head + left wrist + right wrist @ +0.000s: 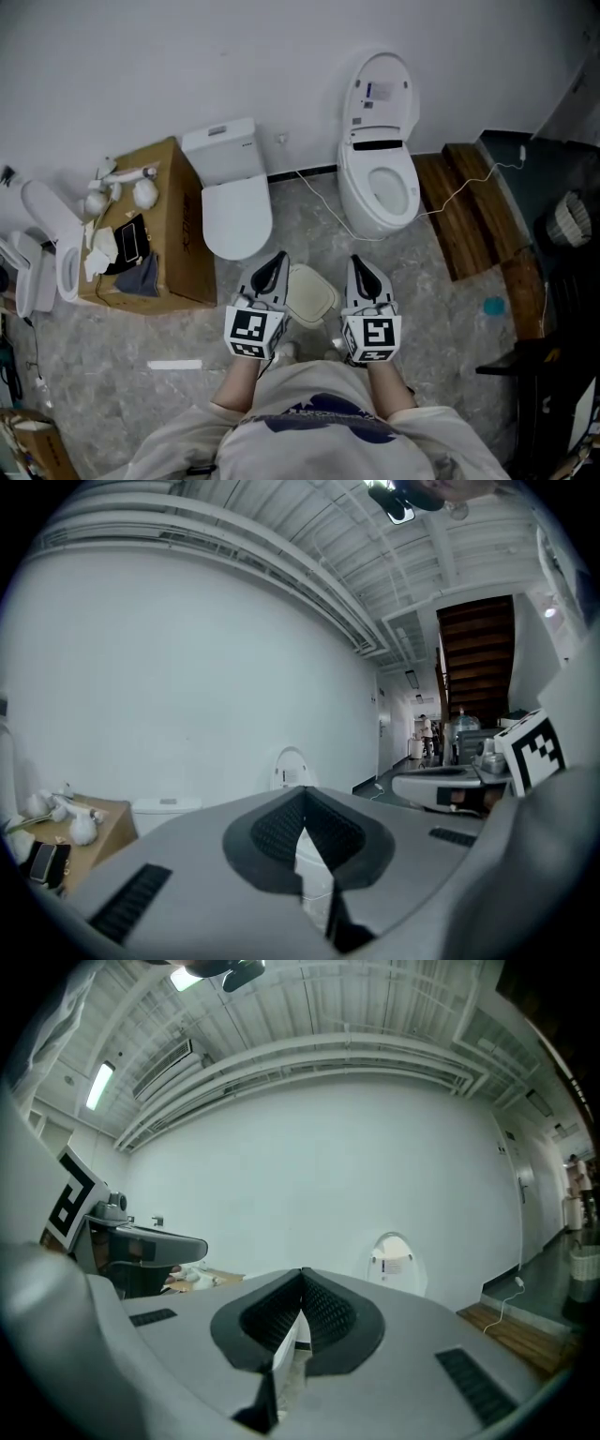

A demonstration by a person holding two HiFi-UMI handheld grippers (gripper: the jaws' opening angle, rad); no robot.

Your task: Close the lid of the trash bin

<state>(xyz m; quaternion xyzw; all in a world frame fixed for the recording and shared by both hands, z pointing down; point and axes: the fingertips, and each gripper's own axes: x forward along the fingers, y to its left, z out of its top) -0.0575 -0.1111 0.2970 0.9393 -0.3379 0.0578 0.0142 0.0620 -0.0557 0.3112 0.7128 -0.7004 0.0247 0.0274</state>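
Centrally, the trash bin (311,292) stood on the grey floor (441,309) directly ahead of the person. Its cream lid (314,286) lay flat over the top. The bin sat between the two grippers, close beside each.

The left gripper (277,259) had its jaws pressed together with nothing between them. The right gripper (357,263) was likewise fully closed and empty. Both were held off the bin, and neither touched the lid.

Beyond the bin, toward the wall edge of the floor, stood a closed toilet (236,202). An open toilet (380,178) stood to its right. A cardboard box (178,234) occupied the left side, and wooden steps (469,206) the right.
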